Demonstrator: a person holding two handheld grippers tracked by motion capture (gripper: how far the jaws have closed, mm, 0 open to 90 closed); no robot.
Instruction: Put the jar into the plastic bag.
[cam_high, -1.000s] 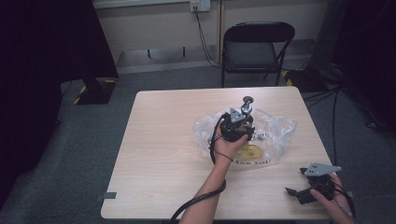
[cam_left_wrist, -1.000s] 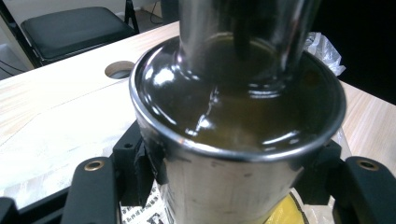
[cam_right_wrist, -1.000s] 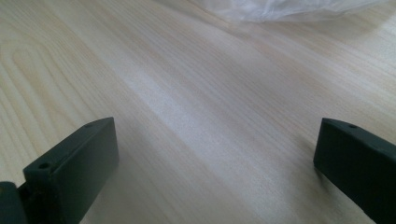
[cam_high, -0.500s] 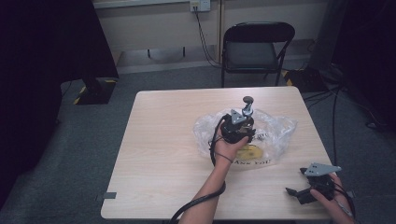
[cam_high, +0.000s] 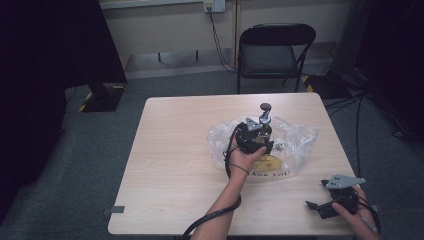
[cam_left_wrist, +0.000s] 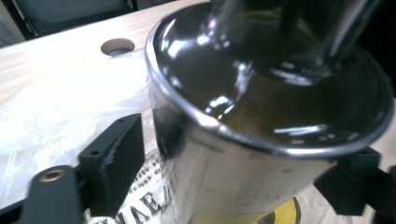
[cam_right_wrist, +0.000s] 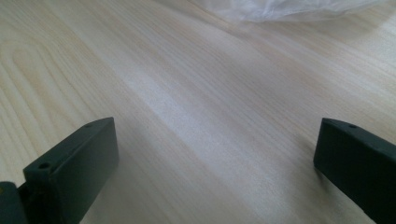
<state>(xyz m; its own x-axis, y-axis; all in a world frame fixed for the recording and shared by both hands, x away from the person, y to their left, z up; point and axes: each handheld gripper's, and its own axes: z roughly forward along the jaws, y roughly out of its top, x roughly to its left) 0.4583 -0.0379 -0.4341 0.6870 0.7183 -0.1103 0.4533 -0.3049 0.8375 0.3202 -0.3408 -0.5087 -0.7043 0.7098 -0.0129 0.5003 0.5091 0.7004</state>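
Note:
A shiny metal cup (cam_left_wrist: 261, 154) stands on a clear plastic bag (cam_high: 295, 142) with yellow print, right of the table's middle. My left gripper (cam_left_wrist: 233, 154) points down at it in a hand (cam_high: 245, 157). Its jaws have just been opening and now stand either side of the cup's wall, the left pad (cam_left_wrist: 114, 161) a little clear of the metal. In the high view the left gripper (cam_high: 256, 139) hangs over the bag. My right gripper (cam_high: 320, 207) rests low at the table's near right corner, open over bare wood (cam_right_wrist: 201, 116), with nothing between its jaws.
The light wooden table (cam_high: 175, 165) has bare room on its left half. A round hole (cam_left_wrist: 117, 45) is cut in the tabletop beyond the cup. A black folding chair (cam_high: 275, 50) stands behind the far edge. Cables trail on the floor at the right.

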